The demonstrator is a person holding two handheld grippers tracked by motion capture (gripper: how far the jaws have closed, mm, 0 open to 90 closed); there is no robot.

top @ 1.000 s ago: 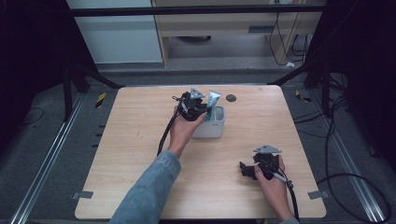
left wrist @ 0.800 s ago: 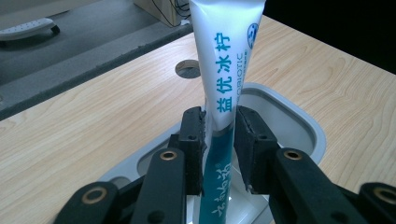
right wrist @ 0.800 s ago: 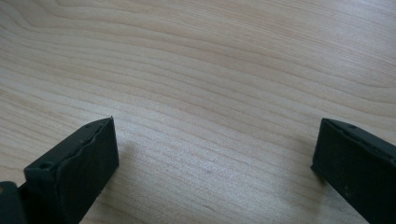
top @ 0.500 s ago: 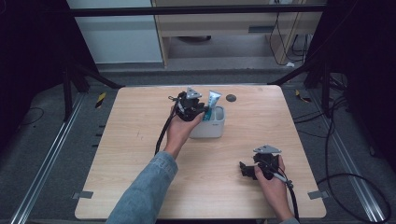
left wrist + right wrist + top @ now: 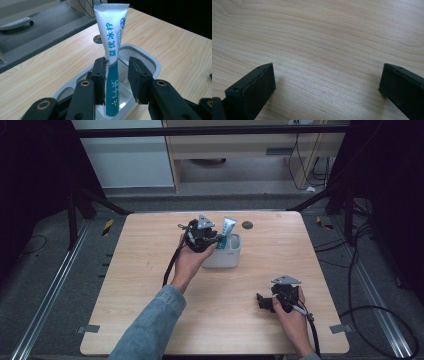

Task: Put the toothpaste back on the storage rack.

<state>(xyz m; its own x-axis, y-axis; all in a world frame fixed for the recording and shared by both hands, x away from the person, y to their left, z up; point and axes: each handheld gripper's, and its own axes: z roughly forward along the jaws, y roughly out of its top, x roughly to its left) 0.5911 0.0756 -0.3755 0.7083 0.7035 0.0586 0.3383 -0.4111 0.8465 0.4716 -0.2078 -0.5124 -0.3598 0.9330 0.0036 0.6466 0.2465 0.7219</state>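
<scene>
Table front (image 5: 220, 320): lying bare between both hands.
Tub (image 5: 226, 260): blocking at 12 o'clock of centre.
Toothpaste tube (image 5: 111, 45): standing upright inside, sticking above the rim.

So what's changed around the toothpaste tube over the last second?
The left tool has just been opening: a gap now shows beside the toothpaste tube, which stands in the white holder, apparently released. The hand shifted slightly left. The right tool stayed put, open.

1 tube (image 5: 111, 47), 1 holder (image 5: 223, 257), 2 grippers
</scene>
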